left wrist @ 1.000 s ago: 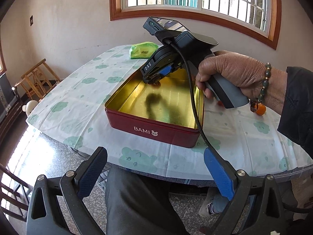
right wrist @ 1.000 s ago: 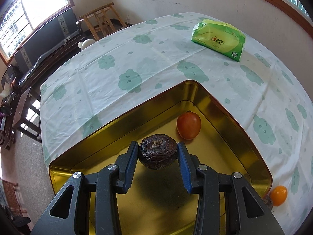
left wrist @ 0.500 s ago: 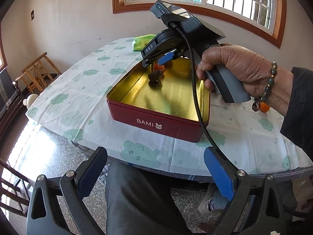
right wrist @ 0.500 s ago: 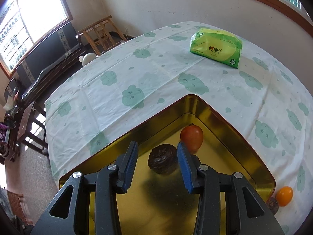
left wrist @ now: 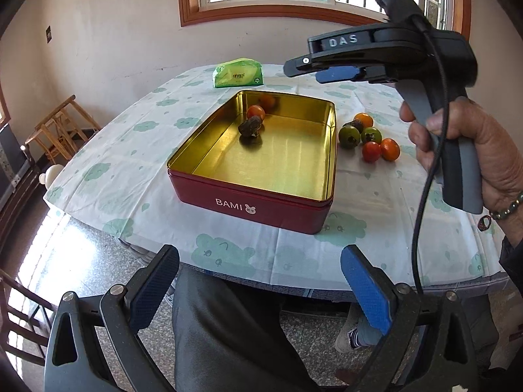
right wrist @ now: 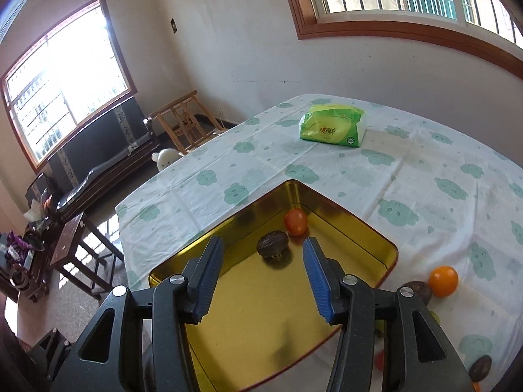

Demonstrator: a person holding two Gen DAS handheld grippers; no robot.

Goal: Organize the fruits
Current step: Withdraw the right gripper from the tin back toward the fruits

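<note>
A red tin with a gold inside sits on the table; it also shows in the right wrist view. In it lie a dark wrinkled fruit and a red-orange fruit at the far corner. Several loose fruits lie on the cloth right of the tin. My right gripper is open and empty, raised high above the tin; it also shows in the left wrist view. My left gripper is open and empty, off the table's near edge.
A green tissue pack lies at the far side of the table. An orange fruit and dark fruits lie right of the tin. Wooden chairs and a bench stand on the floor to the left.
My right gripper opened, let the dark fruit go into the tin beside the red-orange fruit, and rose up and back. The left gripper stayed open.
</note>
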